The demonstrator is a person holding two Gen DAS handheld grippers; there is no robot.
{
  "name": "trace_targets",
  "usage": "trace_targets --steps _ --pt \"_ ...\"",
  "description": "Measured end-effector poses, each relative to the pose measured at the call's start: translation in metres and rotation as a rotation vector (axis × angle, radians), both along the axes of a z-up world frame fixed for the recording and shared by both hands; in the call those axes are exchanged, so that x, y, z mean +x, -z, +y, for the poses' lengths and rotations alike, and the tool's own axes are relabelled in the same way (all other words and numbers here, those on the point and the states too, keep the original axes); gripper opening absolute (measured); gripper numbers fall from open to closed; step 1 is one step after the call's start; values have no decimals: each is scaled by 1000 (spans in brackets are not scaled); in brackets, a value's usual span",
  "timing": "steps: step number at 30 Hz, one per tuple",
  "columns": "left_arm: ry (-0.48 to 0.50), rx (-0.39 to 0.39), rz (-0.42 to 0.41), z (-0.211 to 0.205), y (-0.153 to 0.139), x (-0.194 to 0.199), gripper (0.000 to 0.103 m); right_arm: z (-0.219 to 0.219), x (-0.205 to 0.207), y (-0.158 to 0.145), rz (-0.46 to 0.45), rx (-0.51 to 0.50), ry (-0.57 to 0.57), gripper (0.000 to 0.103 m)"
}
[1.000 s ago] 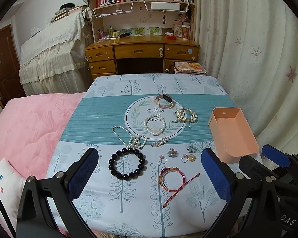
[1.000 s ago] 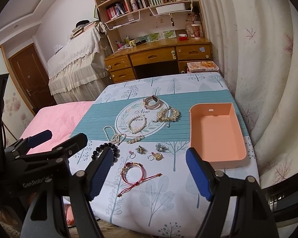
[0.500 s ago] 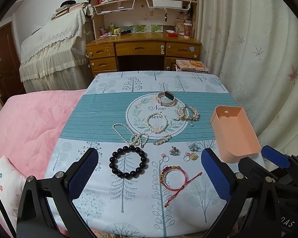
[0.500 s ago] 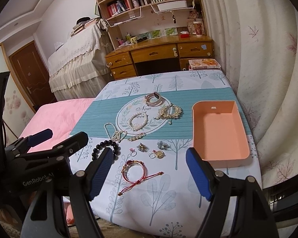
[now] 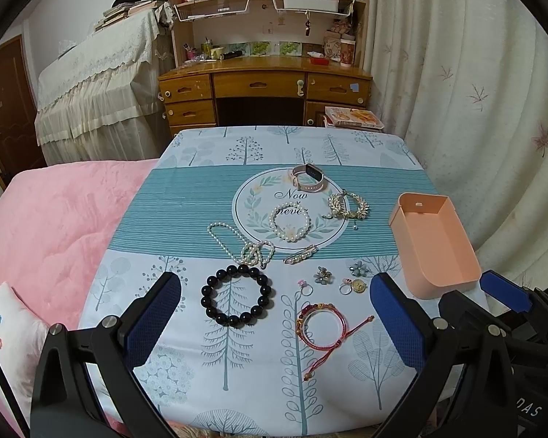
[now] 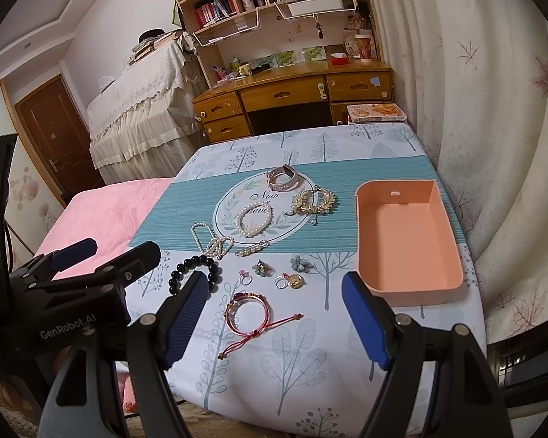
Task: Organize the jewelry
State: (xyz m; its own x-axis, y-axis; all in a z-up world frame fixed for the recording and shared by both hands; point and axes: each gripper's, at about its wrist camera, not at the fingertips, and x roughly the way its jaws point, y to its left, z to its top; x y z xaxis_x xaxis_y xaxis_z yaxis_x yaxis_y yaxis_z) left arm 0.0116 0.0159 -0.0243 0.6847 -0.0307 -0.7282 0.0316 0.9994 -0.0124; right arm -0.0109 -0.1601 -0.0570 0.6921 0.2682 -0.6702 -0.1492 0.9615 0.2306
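Jewelry all lies loose on the bench (image 5: 208, 372) left of the empty peach tray (image 6: 405, 241), so sorting looks unstarted: 1 black bead bracelet (image 5: 236, 295), 1 red cord bangle (image 5: 321, 325), 1 watch (image 5: 309, 178), 2 rings by the tray. Left tool (image 5: 274, 314) and right tool (image 6: 274, 314) both spread apart, holding nothing, hovering at the near edge.

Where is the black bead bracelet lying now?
In the left wrist view, the black bead bracelet lies flat on the tablecloth, left of the red string bracelet and just in front of the pearl necklace.
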Motion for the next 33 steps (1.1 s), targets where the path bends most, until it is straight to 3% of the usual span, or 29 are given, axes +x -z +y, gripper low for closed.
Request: trace_targets --steps 11,21,25,28,33 --pt "4 -37 76 12 11 24 102 -5 24 5 69 40 -10 76" --pt "0 -154 143 50 20 88 102 -9 81 -6 122 41 -46 76" --pt "24 -150 171 63 22 125 102 -6 112 -14 116 6 -55 76" --pt "16 -97 225 67 26 153 102 -3 142 -16 118 -4 -64 76" --pt "18 -64 306 66 46 199 102 8 204 -4 154 -16 -73 74"
